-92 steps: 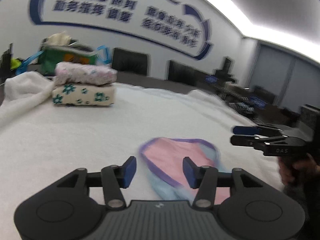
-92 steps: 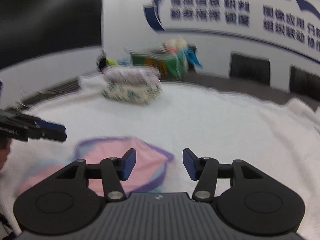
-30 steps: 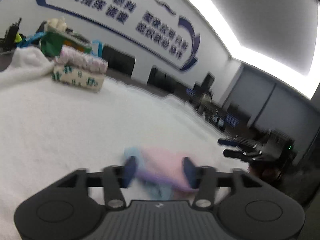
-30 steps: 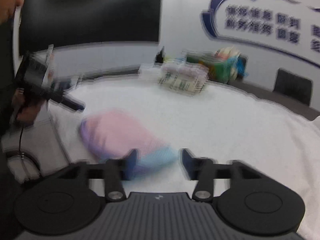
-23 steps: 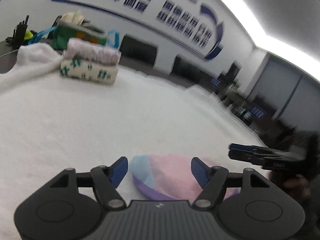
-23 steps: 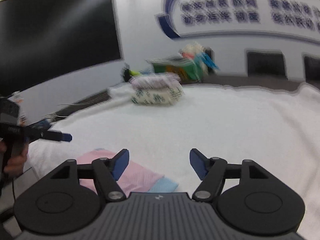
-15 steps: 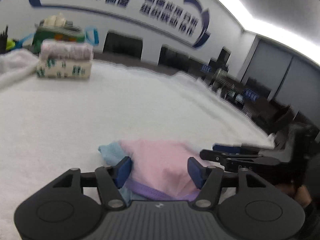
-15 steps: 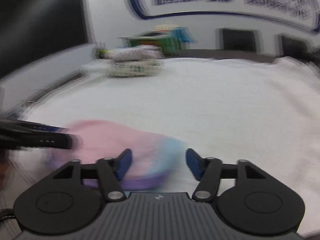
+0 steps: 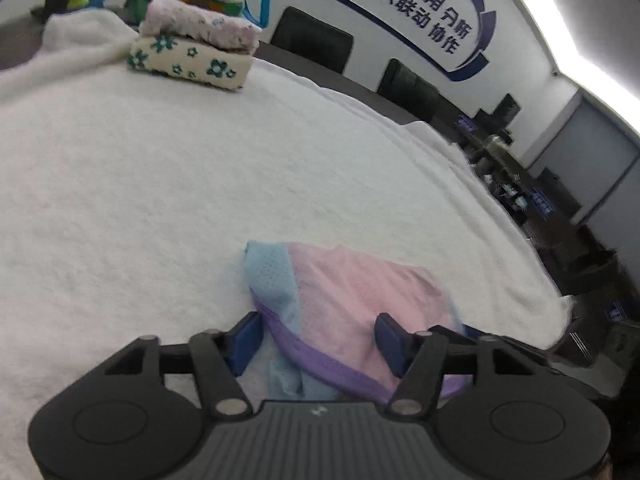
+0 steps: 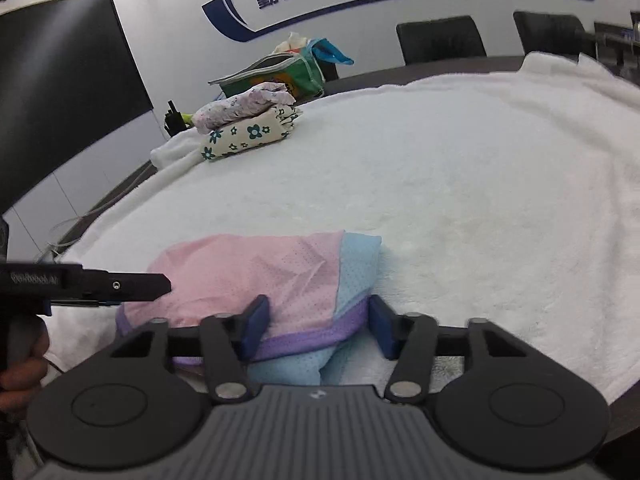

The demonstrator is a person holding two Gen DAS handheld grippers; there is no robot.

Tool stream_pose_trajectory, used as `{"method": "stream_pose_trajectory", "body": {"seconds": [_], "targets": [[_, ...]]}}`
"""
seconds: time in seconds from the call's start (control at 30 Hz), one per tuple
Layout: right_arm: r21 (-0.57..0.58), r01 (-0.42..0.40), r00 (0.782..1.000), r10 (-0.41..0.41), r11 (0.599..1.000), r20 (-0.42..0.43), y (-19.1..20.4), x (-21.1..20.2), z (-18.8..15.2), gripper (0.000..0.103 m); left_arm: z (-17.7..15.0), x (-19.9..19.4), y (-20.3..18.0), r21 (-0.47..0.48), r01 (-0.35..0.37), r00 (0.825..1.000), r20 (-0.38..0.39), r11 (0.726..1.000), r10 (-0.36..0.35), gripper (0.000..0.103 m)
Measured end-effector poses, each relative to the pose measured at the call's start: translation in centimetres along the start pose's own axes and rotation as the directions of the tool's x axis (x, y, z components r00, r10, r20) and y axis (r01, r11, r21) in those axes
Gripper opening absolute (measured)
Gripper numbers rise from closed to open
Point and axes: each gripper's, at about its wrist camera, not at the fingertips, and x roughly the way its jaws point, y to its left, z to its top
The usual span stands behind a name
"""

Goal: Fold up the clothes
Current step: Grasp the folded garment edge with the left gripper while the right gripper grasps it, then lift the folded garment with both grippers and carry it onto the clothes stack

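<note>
My left hand-held gripper (image 9: 318,338) sits low at the near edge of the surface (image 9: 160,168), fingers apart with nothing clamped between them. The garment (image 9: 348,292), pink mesh with a blue panel and a purple band, lies directly ahead of it, its near edge running in between the spread fingers. The blue panel is on the garment's left end in this view, and its long axis runs left to right across my reach.

From my right hand-held gripper (image 10: 316,326), fingers also apart and empty, the same garment (image 10: 256,272) lies ahead and a little left, with the purple band between the fingertips and the blue end nearest this hand. The left gripper's tip shows at the garment's far-left side (image 10: 136,284), so each hand is nearest to one end.

The garment looks doubled over already; I judge it fits either a fold part-made or one just laid down.

Far left, a stack (image 10: 248,128) of folded pieces stands well apart.
</note>
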Motion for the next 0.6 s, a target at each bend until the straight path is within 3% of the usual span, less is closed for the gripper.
{"method": "stream_pose_trajectory", "body": {"seconds": [0.03,0.07,0.1,0.13,0.23,0.3,0.4,0.6], "targets": [[-0.01,0.004,1.0,-0.004,1.0,0.003,0.3,0.1,-0.1,0.041,-0.1,0.0,-0.1,-0.004,0.007,1.0,-0.004,1.0,-0.007,0.049],[-0.022,0.008,1.0,-0.008,1.0,0.005,0.4,0.1,-0.3,0.041,-0.2,0.1,-0.3,-0.009,0.014,1.0,-0.008,1.0,-0.014,0.031],[-0.039,0.016,1.0,-0.016,0.999,0.007,0.4,0.0,-0.5,0.041,-0.4,0.3,-0.3,-0.024,0.034,0.999,-0.02,0.999,-0.035,0.02],[-0.047,0.022,1.0,-0.022,0.999,0.007,0.4,-0.3,-0.5,0.043,-0.5,0.6,-0.1,-0.056,0.067,0.997,-0.037,0.996,-0.069,0.017],[-0.051,0.029,1.0,-0.029,0.998,-0.001,0.6,-0.8,-0.6,0.042,-1.0,0.3,-0.5,-0.039,0.075,0.997,0.002,0.996,-0.075,0.013],[-0.074,0.029,1.0,-0.029,0.997,0.005,0.9,-0.9,-0.6,0.012,-1.1,-0.1,-0.7,-0.021,0.089,0.996,0.02,0.996,-0.089,0.011],[-0.075,0.002,1.0,-0.001,0.997,0.015,1.1,-1.0,-0.1,0.009,0.1,-1.1,-0.8,0.014,0.094,0.994,0.063,0.995,-0.094,0.01],[-0.149,-0.041,0.991,0.06,0.988,0.123,3.4,-1.6,3.8,0.008,5.1,-4.5,-0.6,0.089,0.082,0.975,0.2,0.993,-0.099,0.01]]}}
